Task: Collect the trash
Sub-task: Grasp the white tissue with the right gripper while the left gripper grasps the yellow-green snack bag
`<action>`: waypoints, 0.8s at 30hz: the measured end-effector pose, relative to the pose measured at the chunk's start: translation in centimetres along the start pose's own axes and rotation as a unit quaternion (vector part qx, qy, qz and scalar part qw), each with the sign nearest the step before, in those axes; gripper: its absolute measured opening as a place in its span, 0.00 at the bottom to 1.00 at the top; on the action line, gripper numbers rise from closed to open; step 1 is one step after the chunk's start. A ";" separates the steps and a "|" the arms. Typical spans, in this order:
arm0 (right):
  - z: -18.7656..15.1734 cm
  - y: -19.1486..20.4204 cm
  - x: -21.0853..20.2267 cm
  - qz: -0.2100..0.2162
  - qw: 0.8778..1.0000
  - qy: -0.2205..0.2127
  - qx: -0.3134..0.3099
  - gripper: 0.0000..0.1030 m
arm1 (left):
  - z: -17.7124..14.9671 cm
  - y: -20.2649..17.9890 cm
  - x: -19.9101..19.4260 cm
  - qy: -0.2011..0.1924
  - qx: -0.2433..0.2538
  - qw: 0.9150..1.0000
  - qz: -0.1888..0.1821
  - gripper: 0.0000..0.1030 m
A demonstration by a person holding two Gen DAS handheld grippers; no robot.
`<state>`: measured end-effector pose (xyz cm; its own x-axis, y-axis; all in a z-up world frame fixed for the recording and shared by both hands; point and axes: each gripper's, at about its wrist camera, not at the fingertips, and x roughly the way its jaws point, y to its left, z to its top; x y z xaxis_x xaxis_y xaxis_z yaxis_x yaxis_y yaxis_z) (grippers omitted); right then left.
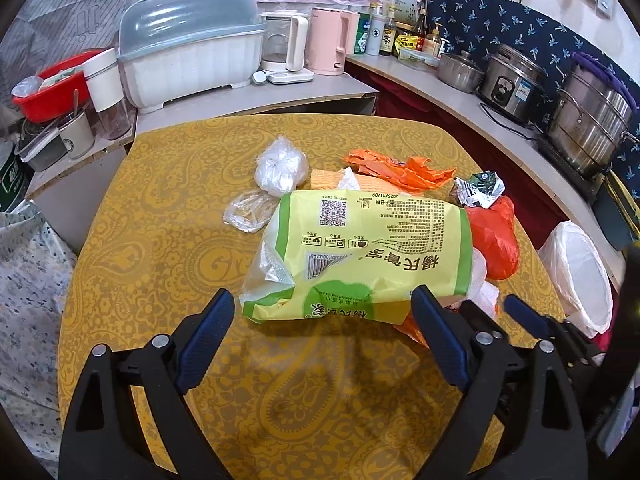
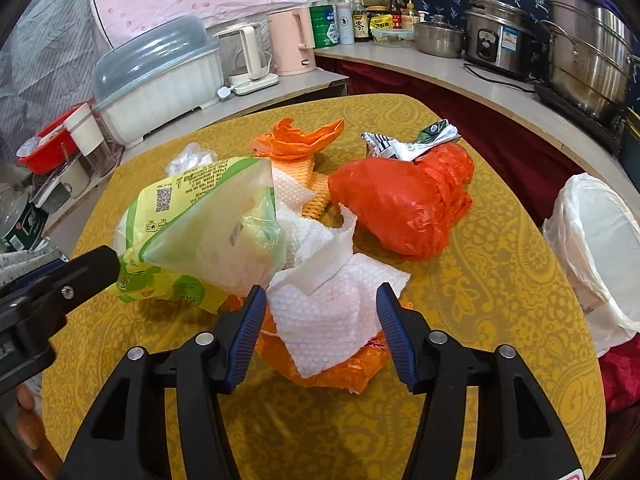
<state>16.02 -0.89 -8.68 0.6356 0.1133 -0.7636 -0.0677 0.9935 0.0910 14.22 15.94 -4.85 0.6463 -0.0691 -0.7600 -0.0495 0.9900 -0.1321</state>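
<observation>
A: Entry, table state. Trash sits heaped on the yellow patterned tablecloth (image 1: 160, 208): a big yellow-green wrapper (image 1: 360, 256), a white paper towel (image 2: 324, 312) lying on an orange bag (image 2: 340, 372), a red bag (image 2: 404, 216), a crumpled foil packet (image 1: 478, 192), and a small clear bag (image 1: 282, 170) at the far side.

B: Bin?

A: White-lined bin (image 2: 600, 240) just off the table's right edge, liner mouth open. Likely placed there so items can go straight over the edge.

B: Left gripper (image 1: 324, 320)?

A: Jaws spread wide, straddling the near end of the wrapper. Pads not pressing on it, so nothing grasped. The wide spread suits so broad a package.

B: Right gripper (image 2: 320, 320)?

A: Roughly half spread, a pad on either side of the paper towel. I see no pad pressing the towel; released, not yet gripping.

B: Why both low and angled down?

A: My reading: each hand is lined up on its own item, for two pickups at once.
</observation>
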 end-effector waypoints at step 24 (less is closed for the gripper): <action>0.9 -4.3 -2.5 -0.004 0.999 -0.027 0.043 0.03 | 0.7 -6.1 2.7 0.014 0.057 0.997 -0.043 0.58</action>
<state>15.38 -5.42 -6.56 0.6765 0.1021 -0.7294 0.0030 0.9899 0.1414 16.84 9.82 -5.64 0.6232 -0.1562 -0.7663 0.0936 0.9877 -0.1252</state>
